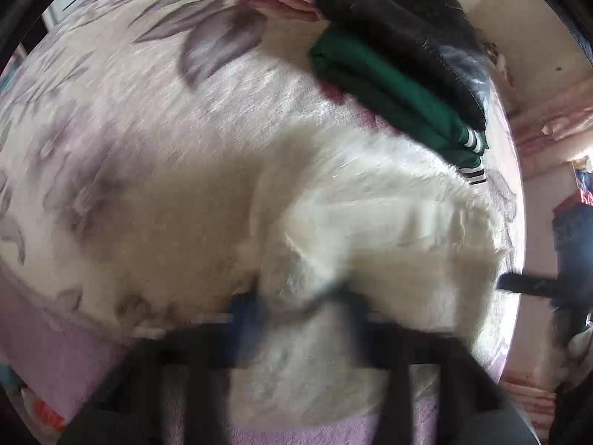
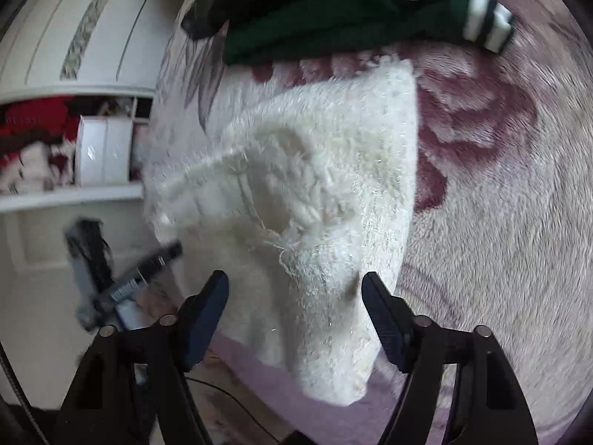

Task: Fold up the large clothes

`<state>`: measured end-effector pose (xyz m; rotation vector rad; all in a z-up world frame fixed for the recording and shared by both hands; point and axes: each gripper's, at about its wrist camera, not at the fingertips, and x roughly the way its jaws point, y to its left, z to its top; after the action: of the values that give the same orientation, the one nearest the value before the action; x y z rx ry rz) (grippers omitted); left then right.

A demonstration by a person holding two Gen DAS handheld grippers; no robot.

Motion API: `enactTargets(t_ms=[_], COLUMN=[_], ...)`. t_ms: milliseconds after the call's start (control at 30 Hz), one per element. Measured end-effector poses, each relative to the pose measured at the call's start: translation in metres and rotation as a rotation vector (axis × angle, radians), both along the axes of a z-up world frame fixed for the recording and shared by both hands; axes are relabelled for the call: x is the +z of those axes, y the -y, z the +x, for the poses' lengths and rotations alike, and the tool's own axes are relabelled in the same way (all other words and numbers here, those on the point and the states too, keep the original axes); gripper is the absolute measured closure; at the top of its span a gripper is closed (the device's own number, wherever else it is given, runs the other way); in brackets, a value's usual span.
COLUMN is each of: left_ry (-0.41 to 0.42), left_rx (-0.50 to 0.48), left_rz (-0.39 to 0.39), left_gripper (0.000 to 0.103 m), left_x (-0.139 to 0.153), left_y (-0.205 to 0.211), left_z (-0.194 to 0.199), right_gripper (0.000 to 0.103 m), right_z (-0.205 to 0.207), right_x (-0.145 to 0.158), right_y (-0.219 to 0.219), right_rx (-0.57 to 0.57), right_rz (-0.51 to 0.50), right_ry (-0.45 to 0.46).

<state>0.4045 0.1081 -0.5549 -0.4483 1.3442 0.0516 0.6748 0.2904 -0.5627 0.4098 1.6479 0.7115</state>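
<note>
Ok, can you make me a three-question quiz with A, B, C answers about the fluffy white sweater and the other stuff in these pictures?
1. Where is the black jacket?
A. on the green garment
B. under the white sweater
C. on the shelf

2. What colour are the stripes on the green garment's cuffs?
A. red and yellow
B. white and black
C. blue and pink

3. How is the right gripper?
A. shut on the sweater
B. open
C. out of view

Answers: 1 A, the black jacket lies on top of the green garment. 2 B, its cuffs show white and black bands. 3 B, the right gripper has its fingers wide apart, the white sweater between them.
</note>
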Motion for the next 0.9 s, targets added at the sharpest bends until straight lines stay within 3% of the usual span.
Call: enactTargets(t_ms=[33,167,300,367,467,567,600,667,700,733,800,900], left_ry=[0.027,0.081,0.142,0.157,0.07,-0.085,-0.102,-0.096,-0.092,-0.091,-0.089,-0.095], left_rx=[-0.018,-0.008,0.039,0.059,0.038,0.039,0.039,0.055,0.055,0.058,0.066,0.091], left_rz=[0.007,-0.035,-0.116,-0.127,-0.104,-0.126,-0.134,-0.147,-0.146,-0.146,-0.149,-0.154], left_gripper=[0.08,0.088,0.088,0.089,0.088,0.088,0.086,0.084,0.082,0.082,0.078,0.075], left_x=[0.007,0.03,0.055,0.055,0.015,-0.048,-0.056,-0.058,-0.055,-0.052,-0.049,-0.047], left_y=[0.001,-0.007,-0.02,-0.025,-0.028,-0.032,-0.032,-0.034,-0.034,-0.035,-0.035,-0.034], left_z=[0.007,0.015,0.027,0.043,0.081,0.098,0.098,0.096,0.095,0.093,0.088,0.079], right_gripper=[0.083,0.086,0.087,0.087,0.088,0.087,0.087,0.082,0.072,0.054,0.027,0.02], right_z=[-0.003,-0.007,-0.008,-0.007,0.019,0.045,0.05,0.053,0.054,0.055,0.056,0.049], right_x=[0.0,0.022,0.058,0.064,0.044,-0.007,-0.025,-0.039,-0.042,-0.044,-0.051,-0.071], right_y=[-0.005,-0.006,0.015,0.05,0.048,0.031,0.027,0.023,0.026,0.03,0.049,0.065], right_rx=[0.014,-0.032,-0.116,-0.147,-0.17,-0.118,-0.084,-0.037,-0.031,-0.027,-0.043,-0.06], right_rz=[-0.013,-0.048,-0.008,0.008,-0.033,-0.134,-0.163,-0.174,-0.166,-0.156,-0.136,-0.039], right_ry=[0.014,0.098,0.149,0.174,0.158,0.099,0.078,0.039,0.013,-0.02,-0.061,-0.109])
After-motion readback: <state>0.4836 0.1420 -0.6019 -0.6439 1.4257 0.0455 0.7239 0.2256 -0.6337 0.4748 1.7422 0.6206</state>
